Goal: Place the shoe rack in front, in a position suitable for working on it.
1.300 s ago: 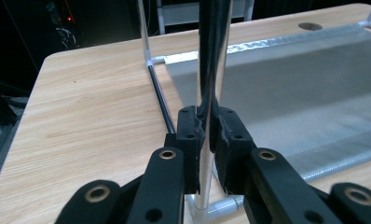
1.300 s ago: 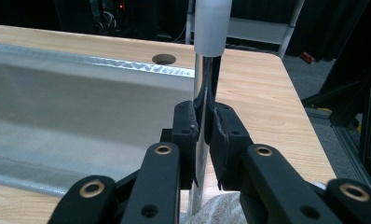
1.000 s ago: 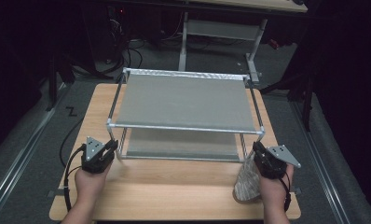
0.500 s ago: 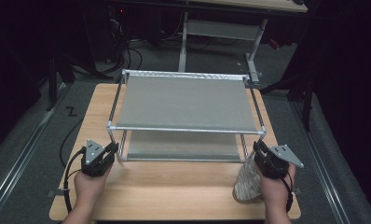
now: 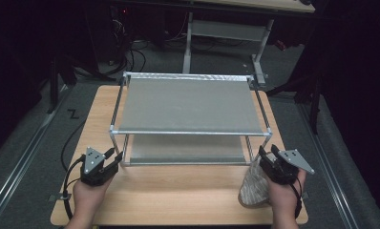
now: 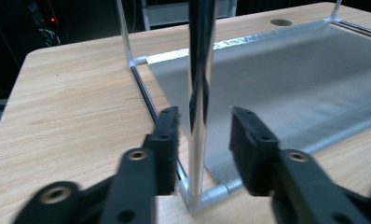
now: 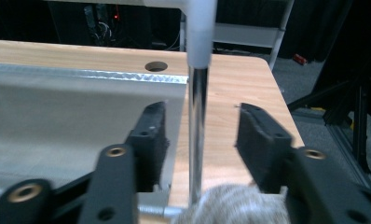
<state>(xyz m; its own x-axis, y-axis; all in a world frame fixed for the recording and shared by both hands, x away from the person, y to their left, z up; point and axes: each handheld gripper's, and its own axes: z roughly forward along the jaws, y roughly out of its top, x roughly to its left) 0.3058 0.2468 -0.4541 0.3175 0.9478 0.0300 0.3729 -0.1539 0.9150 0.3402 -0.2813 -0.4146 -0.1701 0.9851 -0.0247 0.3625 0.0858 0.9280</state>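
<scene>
Left gripper [image 5: 110,157] at near-left corner of the two-tier metal rack [image 5: 188,107], jaws just opened, now apart. Near-left post [image 6: 198,116] standing in the gap, clear of both pads [image 6: 167,140]. Nothing held.

Rack sitting mid-table on the wooden table [image 5: 178,195], fabric shelves top and bottom, near edge just beyond both hands.

Right gripper [image 5: 267,155] at near-right corner, same story: jaws just opened, apart, near-right post [image 7: 197,126] between them, off both pads [image 7: 249,135]. Not clamped.

Risks, as judged:
- Uneven closing left vs right: likely to skew or slide the rack instead of gripping square.
- Chrome posts slick and round: likely to twist or slip in the pads under any lift, rack then tilting.
- Left post off-centre, nearer the left pad: one pad hitting first would nudge that corner sideways.
- Pulling back without clearing the posts: could snag and drag the rack toward near edge.

In the way: grey knitted cloth [image 5: 252,187] bunched on the table right under the right gripper, touching the base of the near-right post area. Could get caught in a low grip or pulled along. Left side clear apart from trailing cable [image 5: 66,167]. Second table frame [image 5: 226,28] far behind, well apart.
</scene>
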